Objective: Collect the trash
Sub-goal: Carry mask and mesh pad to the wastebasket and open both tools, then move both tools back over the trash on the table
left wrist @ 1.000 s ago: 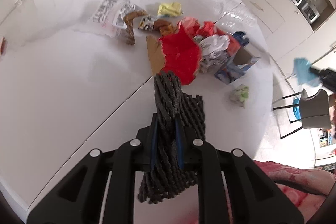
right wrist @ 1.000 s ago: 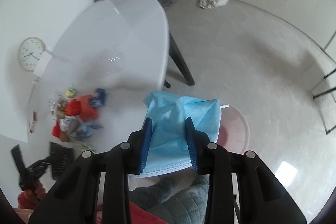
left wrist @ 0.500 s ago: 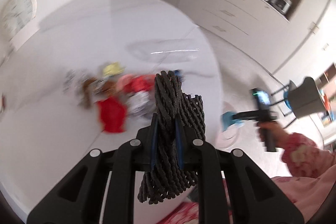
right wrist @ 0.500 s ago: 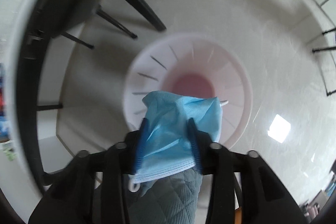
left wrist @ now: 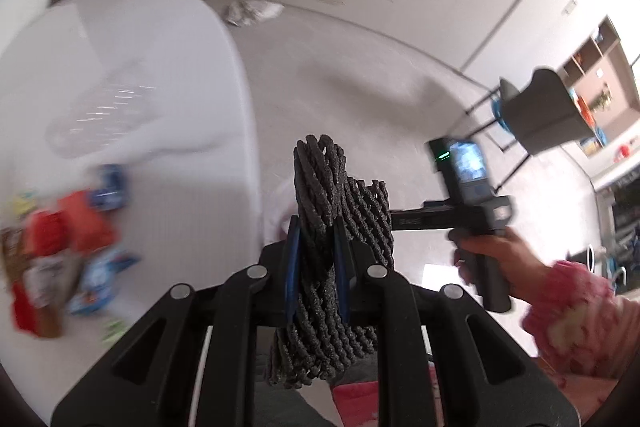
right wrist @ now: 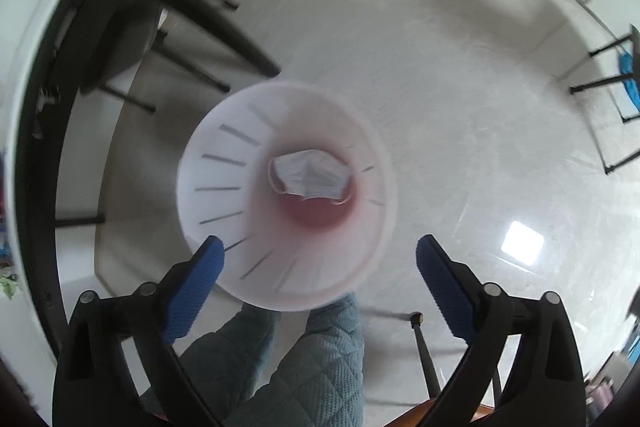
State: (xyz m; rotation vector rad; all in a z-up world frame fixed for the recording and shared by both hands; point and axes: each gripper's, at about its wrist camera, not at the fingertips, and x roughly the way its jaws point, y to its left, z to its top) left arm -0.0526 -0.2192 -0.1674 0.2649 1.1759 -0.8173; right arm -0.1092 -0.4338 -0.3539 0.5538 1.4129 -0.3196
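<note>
My left gripper is shut on a dark grey foam net, held in the air beside the white table, over the floor. A pile of colourful wrappers lies on the table at the left. My right gripper is open and empty, above a white slotted trash bin on the floor. A face mask lies at the bottom of the bin. The right gripper's body also shows in the left wrist view, held in a hand.
A clear plastic bag lies on the table. Black chair legs stand left of the bin. A grey chair stands at the right. A crumpled item lies on the floor by the cabinets. My quilted trouser legs are below the bin.
The right gripper opened and the mask fell into the bin. The left gripper swung right with the foam net, away from the pile and off the table edge.
</note>
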